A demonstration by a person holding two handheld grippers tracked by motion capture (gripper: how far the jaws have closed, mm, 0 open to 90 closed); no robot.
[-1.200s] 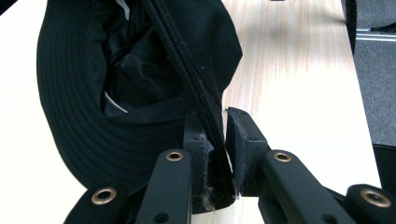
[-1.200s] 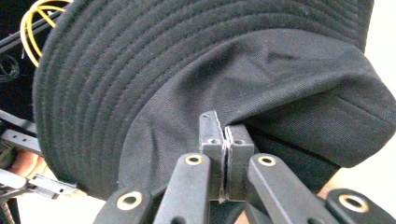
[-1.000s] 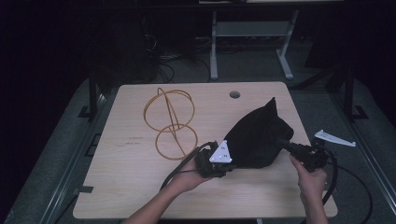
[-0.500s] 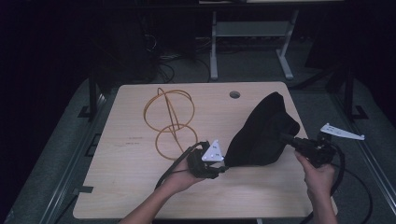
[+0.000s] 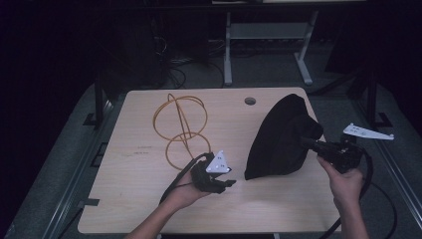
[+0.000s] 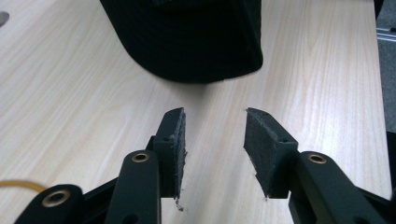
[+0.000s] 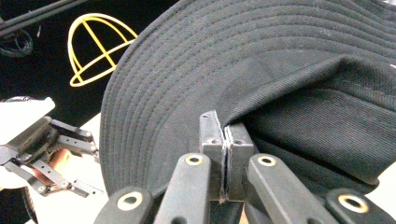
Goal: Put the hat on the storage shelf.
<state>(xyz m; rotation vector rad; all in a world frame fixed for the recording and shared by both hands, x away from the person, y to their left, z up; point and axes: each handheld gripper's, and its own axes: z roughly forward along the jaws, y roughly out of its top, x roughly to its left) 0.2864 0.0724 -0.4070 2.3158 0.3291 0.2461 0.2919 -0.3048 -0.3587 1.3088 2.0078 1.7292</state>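
1. The black hat (image 5: 281,139) is standing tilted on the right half of the table (image 5: 129,199), its lower brim edge touching the wood.
2. The right gripper (image 7: 225,140) is pinching the brim tight; it should keep that clamp while lifting.
3. The left gripper (image 6: 214,140) has just been opening, nothing between its pads; it should take the near brim edge squarely.
4. The yellow wire hat frame (image 5: 181,124) is waiting well apart.

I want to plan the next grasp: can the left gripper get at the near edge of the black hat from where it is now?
Probably yes: the left gripper has open, empty jaws facing the black hat, with bare table between.
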